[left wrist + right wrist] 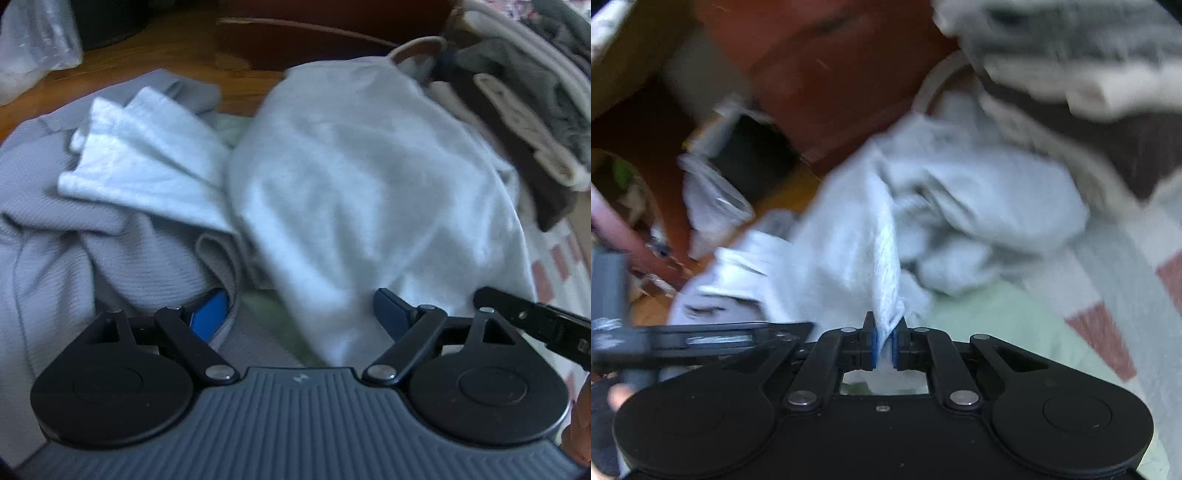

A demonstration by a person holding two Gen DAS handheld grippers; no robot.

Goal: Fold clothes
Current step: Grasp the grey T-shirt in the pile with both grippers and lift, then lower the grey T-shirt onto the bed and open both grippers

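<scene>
right gripper (884, 341) has its jaws pinched on the pale grey fleece garment (849, 251) heaped at 12 o'clock, left gripper (301, 314) jaws wide, so I'd grab the opposite edge and pull flat

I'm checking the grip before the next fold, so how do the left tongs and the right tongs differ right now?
The left tongs stand wide open; the right tongs are shut. The left tongs hold nothing, with the pale grey garment lying between their fingers, while the right tongs pinch an edge of that garment. Both have blue pads on black fingers.
</scene>
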